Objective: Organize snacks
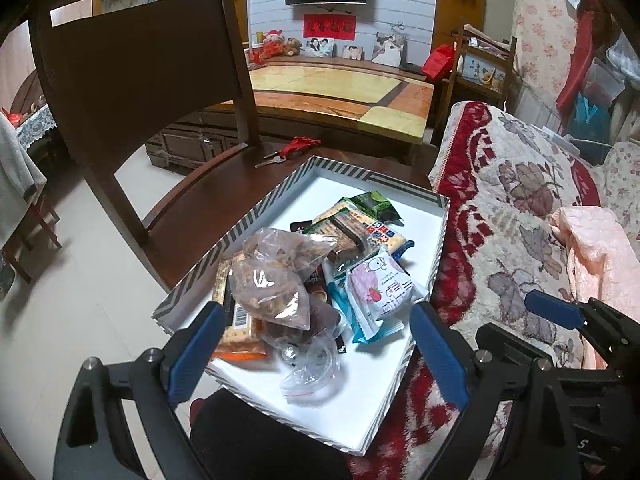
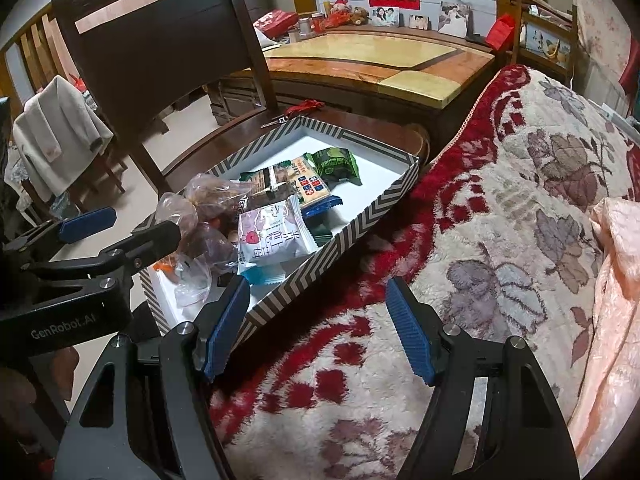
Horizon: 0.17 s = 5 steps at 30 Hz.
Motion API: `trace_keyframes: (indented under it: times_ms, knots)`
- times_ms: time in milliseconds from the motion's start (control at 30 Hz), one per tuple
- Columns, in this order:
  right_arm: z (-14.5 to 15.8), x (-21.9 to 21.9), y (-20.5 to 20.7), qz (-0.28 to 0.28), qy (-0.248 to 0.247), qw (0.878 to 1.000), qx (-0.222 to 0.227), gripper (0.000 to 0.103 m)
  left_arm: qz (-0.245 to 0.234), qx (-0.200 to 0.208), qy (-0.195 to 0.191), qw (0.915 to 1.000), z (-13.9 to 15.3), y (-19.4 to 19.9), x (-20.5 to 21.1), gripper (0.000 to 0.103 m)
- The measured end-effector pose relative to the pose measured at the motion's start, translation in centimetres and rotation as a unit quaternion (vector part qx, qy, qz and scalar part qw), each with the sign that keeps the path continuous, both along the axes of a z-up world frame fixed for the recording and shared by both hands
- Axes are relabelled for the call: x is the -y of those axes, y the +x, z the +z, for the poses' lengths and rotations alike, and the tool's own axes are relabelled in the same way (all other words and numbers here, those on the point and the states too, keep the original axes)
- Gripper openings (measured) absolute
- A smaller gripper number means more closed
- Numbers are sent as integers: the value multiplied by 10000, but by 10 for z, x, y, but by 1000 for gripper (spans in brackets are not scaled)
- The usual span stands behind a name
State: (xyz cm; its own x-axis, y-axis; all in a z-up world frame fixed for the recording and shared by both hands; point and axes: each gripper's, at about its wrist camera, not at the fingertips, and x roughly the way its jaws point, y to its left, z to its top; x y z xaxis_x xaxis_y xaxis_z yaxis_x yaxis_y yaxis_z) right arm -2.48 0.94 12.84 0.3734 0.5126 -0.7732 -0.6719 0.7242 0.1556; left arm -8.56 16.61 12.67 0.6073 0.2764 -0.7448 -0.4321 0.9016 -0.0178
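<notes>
So the snacks, like the pink-and-white packet [image 1: 384, 288] and the clear bag of nuts [image 1: 272, 280], are all heaped in the striped box [image 1: 344, 170] on the chair seat [image 1: 208, 196], probably for sorting, with left gripper [image 1: 316, 344] jaws spread right over the pile and right gripper [image 2: 320, 324] jaws spread over the floral blanket [image 2: 520, 200].

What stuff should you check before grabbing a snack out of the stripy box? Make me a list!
1. Left gripper open: ok, jaws spread wide, nothing between them.
2. Right gripper open: ok, and empty, over the blanket.
3. Left gripper over the box: ok, it hovers above the snacks.
4. Pink-and-white packet free to lift: ok, it lies on top of the pile.
5. Clear bag of nuts closed: cannot tell.
6. Box sits steady: cannot tell; one part rests on the chair seat, the near end is hidden.
</notes>
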Motion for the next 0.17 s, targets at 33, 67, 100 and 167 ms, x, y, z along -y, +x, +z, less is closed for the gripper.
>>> trace_keyframes:
  times_ms: [33, 67, 100, 167]
  knots:
    - [0, 0, 0, 0, 6, 10000, 9, 71, -12, 7, 16, 10000, 0, 0, 1, 95]
    - [0, 1, 0, -8, 13, 10000, 8, 71, -18, 3, 42, 10000, 0, 1, 2, 95]
    - [0, 1, 0, -7, 14, 10000, 4, 71, -31, -5, 66, 10000, 0, 1, 2, 95]
    - [0, 3, 0, -37, 30, 10000, 1, 71, -62, -24, 91, 9999, 0, 2, 5, 95]
